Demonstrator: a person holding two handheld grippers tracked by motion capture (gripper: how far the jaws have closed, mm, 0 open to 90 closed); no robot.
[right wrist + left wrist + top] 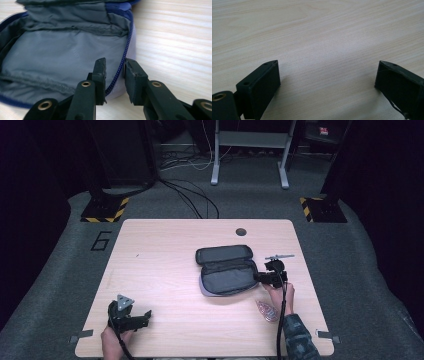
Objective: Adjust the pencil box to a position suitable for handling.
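Note:
A dark pencil case (226, 270) lies unzipped and spread flat at the table's middle right, its grey lining (62, 50) bare. My right gripper (257, 277) sits at the case's right end. In the right gripper view its jaws (115, 71) straddle the blue zipper rim (126, 42) with a small gap on each side, so it is open and the pads do not press. My left gripper (146, 315) rests on the table near the front left corner, with its jaws wide open (327, 75) over bare wood.
A thin grey pen-like tool (279, 256) lies just behind the right gripper. A clear crinkled wrapper (266, 310) sits by the right hand near the front edge. The wooden table (160, 250) has a cable hole (241, 231) at the back.

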